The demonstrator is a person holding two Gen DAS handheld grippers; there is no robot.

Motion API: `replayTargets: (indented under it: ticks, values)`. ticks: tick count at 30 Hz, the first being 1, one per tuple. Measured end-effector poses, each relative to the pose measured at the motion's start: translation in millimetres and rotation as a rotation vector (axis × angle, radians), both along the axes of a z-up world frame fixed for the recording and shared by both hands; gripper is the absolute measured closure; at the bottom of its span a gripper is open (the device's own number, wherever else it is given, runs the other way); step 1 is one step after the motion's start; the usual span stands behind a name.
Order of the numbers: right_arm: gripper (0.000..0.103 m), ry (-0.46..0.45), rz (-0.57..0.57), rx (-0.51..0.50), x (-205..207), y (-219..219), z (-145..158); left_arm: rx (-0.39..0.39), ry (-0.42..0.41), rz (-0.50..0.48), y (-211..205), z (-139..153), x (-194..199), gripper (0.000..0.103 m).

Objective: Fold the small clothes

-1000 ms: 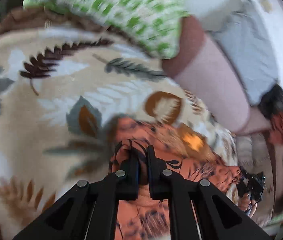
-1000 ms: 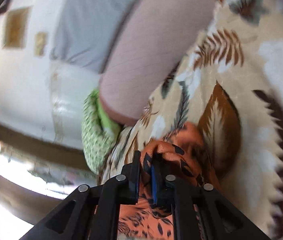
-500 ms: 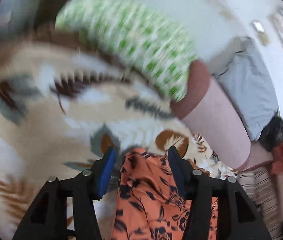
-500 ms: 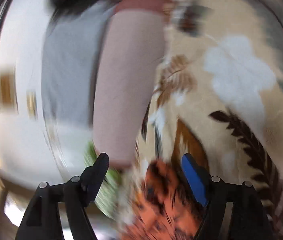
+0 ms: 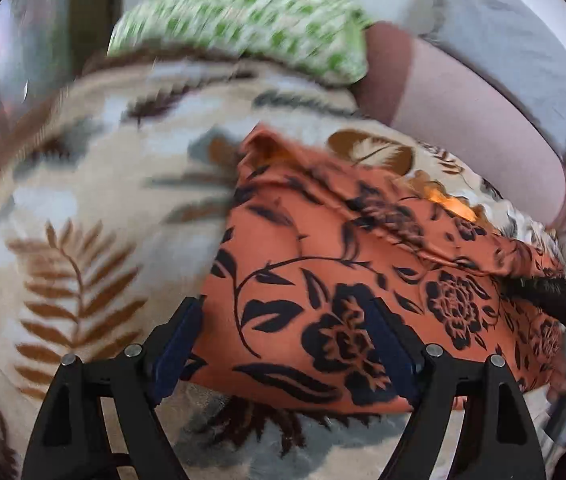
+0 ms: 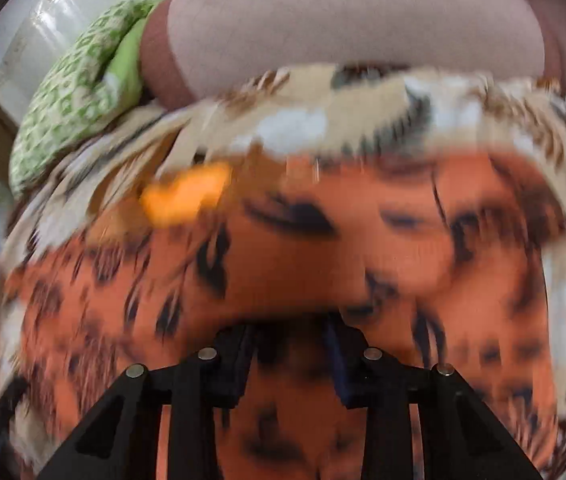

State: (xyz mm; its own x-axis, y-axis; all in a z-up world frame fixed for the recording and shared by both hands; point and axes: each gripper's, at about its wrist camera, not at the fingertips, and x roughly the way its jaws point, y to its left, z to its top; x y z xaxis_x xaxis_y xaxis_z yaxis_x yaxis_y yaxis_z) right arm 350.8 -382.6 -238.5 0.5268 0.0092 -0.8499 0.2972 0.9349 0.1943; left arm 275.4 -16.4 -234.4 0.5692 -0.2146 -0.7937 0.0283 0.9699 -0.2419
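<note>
Cloth: the orange cloth (image 5: 323, 280) with black flowers lies on the leaf-pattern blanket (image 5: 83, 208), with one layer turned over another, so I judge that one fold is already made.
Left jaws: my left gripper (image 5: 287, 344) stands wide open over the near edge of the cloth; the jaws have just been opening. The near edge lies below them, between the two blue pads, but the pads do not press it.
Why left is open: I think it has let go so that the folded edge can rest flat on the blanket.
Right jaws: my right gripper (image 6: 293, 360) is low over the same cloth (image 6: 303, 248). Its jaws have just been closing and now stand partly apart. The picture is blurred, so I cannot tell if they pinch a piece of cloth or not.
Why right is there: in my opinion it goes for a new hold, to begin the next fold.
Around: a green pillow (image 5: 251, 24) and a pink bolster (image 5: 463, 120) lie at the far side of the blanket, apart from the cloth, so they do not disturb the folding.
Risk: the cloth looks thin and slippery; a pull from one side only may open the fold again.
</note>
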Motion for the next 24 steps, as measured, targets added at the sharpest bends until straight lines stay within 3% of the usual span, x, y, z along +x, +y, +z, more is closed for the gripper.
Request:
replayTargets:
  ticks: [4,8,11,14,18,22,24]
  values:
    - [0.067,-0.029,-0.085,-0.036,65,-19,7,-0.006,0.048,0.058,16,-11,19,0.020]
    - [0.067,-0.121,-0.151,0.038,88,-20,31,-0.103,0.102,0.111,31,-19,31,0.020]
    - [0.066,-0.158,-0.045,0.044,75,20,48,-0.064,0.078,0.145,35,-10,26,0.020]
    - [0.066,-0.108,0.135,0.119,65,76,44,-0.073,0.090,0.158,41,-8,19,0.020]
    - [0.066,-0.021,0.295,0.125,76,157,24,-0.075,0.106,0.172,53,-8,13,0.019]
    - [0.064,0.069,0.327,0.076,119,217,-9,-0.055,0.122,0.146,60,-16,15,0.019]
    - [0.064,0.008,0.300,0.018,131,224,-10,-0.043,0.122,0.124,61,-19,18,0.017]
